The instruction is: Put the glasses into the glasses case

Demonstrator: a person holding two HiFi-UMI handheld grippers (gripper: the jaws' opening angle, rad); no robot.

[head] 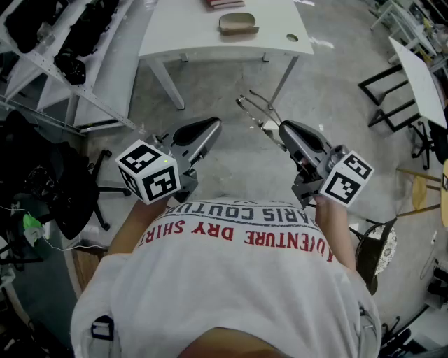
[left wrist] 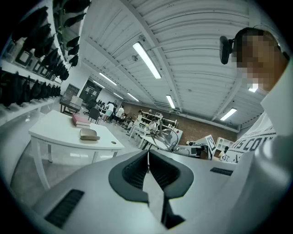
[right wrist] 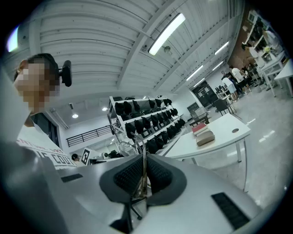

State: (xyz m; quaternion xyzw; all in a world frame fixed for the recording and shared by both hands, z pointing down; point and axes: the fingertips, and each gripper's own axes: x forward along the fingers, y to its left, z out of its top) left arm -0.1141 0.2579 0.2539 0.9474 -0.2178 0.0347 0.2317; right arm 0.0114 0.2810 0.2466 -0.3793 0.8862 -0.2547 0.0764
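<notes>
While the glasses [head: 253, 108] are pinched by a thin frame part in the nearly shut right gripper [head: 283, 128], the left gripper [head: 213, 124] is held shut and empty. The case [head: 236, 23] is seen on the far table [head: 175, 38], well ahead of both grippers and roughly between them, with its long axis left to right.

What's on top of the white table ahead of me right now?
On the white table lies the glasses case, apparently shut, with a reddish book just beyond it. What the case holds is hidden. The glasses are not there: the right gripper holds them.
</notes>
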